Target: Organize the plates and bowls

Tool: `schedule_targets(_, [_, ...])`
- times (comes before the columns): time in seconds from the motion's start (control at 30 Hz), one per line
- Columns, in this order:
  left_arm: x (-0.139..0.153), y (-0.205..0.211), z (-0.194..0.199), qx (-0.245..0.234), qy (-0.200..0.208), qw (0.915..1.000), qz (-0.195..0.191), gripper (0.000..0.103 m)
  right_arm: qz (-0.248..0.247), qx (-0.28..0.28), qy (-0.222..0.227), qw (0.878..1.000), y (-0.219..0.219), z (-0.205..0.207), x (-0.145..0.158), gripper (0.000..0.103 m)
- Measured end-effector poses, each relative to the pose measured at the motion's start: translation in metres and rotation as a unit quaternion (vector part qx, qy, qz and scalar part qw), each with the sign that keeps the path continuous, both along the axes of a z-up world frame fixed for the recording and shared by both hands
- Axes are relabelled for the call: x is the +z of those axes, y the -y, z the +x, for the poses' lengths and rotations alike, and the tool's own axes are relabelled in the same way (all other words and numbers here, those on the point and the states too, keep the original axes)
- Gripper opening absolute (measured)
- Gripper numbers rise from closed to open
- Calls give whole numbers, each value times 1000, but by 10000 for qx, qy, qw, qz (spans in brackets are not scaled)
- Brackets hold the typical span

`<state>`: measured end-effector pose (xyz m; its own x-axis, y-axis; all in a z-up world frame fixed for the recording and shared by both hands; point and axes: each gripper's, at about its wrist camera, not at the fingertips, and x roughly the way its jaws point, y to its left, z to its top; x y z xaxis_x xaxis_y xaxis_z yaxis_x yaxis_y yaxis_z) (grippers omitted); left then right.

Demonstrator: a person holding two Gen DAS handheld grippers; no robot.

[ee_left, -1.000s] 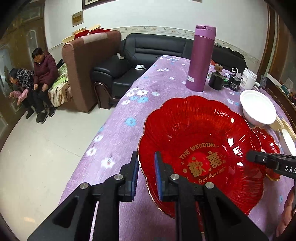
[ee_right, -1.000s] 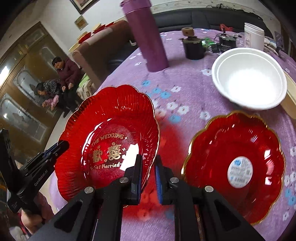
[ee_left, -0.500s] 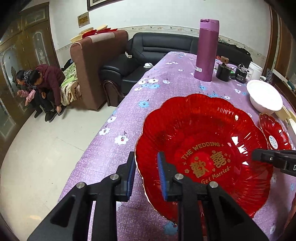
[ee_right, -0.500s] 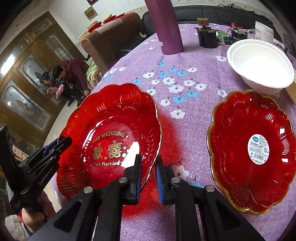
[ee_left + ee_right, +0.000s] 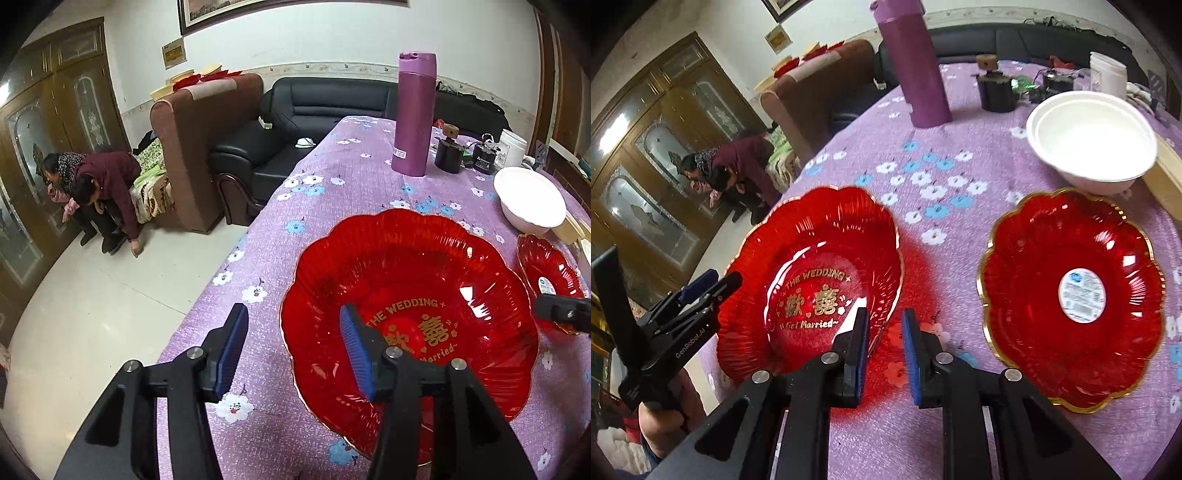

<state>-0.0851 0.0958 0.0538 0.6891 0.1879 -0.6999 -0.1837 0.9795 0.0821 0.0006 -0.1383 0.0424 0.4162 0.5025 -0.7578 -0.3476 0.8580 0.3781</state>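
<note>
1. Your left gripper (image 5: 291, 341) has just been opening; its jaws stand apart astride the near-left rim of the wedding plate (image 5: 410, 306), pads off it.
2. Your right gripper (image 5: 884, 352) straddles that plate's opposite rim, jaws slightly apart; whether they pinch it, I cannot tell.
3. Right of the wedding plate on the desk (image 5: 923, 155) lies the labelled red plate (image 5: 1071, 295); the white bowl (image 5: 1093, 144) sits beyond it.

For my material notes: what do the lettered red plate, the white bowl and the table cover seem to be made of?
Lettered red plate: likely clear moulded plastic, perhaps glass; glossy, ribbed, gold-edged, it tints the cloth red beneath it. White bowl: matte and opaque, probably plastic or melamine, possibly ceramic; a second rim suggests two nested. Table cover: woven-looking purple fabric with a printed flower pattern, no shine.
</note>
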Motion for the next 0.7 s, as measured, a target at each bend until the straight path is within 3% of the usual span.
schedule_targets(0.17, [6, -1, -2, 116, 43, 9997, 218, 60, 188, -192, 62, 9996, 24, -4, 6, 24])
schedule_targets(0.37, [11, -10, -3, 358, 41, 9990, 247, 61, 363, -399, 89, 9985, 49, -10, 11, 26])
schedule_targets(0.7, [41, 34, -9, -21, 351, 9976, 605, 63, 670, -762, 198, 9946, 92, -15, 18, 31])
